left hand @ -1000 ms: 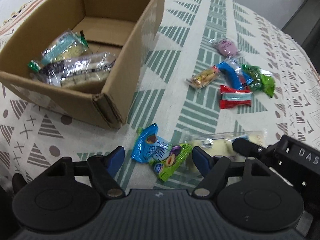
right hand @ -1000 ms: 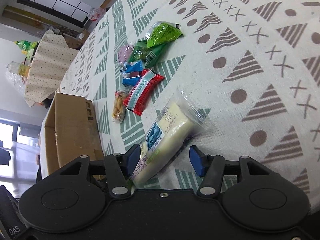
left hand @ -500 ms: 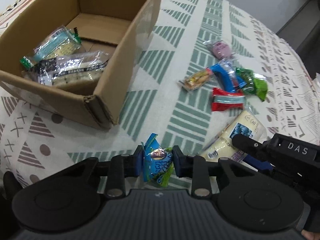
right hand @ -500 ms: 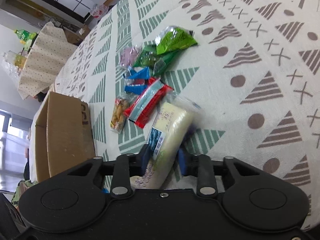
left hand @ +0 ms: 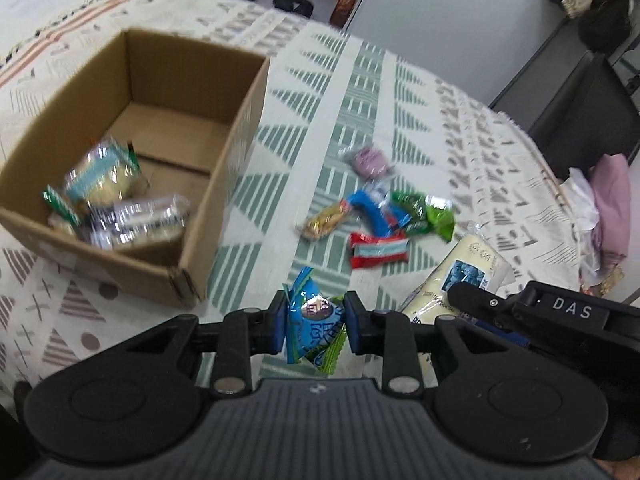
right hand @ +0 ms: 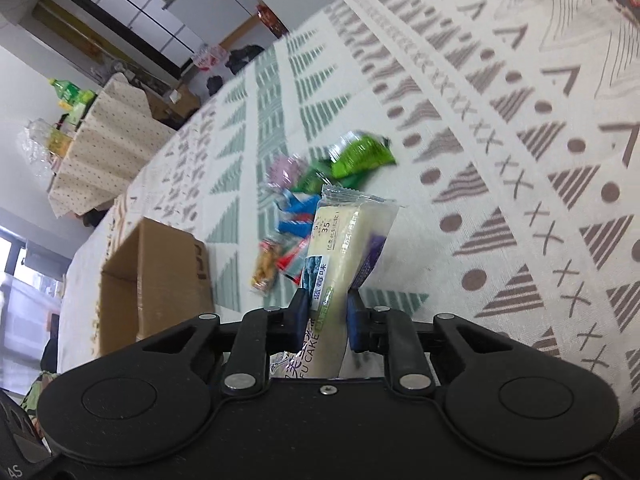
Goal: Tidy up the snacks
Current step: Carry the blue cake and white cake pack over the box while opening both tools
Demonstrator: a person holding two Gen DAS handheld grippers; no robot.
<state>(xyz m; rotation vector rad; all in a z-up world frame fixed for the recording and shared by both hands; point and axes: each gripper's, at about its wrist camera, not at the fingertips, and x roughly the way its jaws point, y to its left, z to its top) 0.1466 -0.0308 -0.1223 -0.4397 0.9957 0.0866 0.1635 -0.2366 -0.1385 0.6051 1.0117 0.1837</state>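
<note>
My left gripper [left hand: 316,326] is shut on a blue and green snack packet [left hand: 314,320] and holds it above the cloth, right of the open cardboard box [left hand: 236,152]. The box holds a few wrapped snacks [left hand: 120,204]. My right gripper [right hand: 327,318] is shut on a long cream cake packet [right hand: 340,252], lifted off the cloth; it also shows in the left wrist view [left hand: 460,272]. Loose snacks lie beyond: a red packet [left hand: 378,250], a blue one [left hand: 374,216], a green one [left hand: 432,216], a yellow one [left hand: 326,220] and a pink one [left hand: 370,158].
The patterned tablecloth [right hand: 520,160] covers the whole table. The box also shows at the left of the right wrist view [right hand: 160,276]. A dark cabinet [left hand: 580,104] and pink cloth [left hand: 608,200] lie past the table's far right edge.
Both grippers closed on their packets, the left on the blue and green one, the right on the cream cake, and both lifted them off the cloth.
</note>
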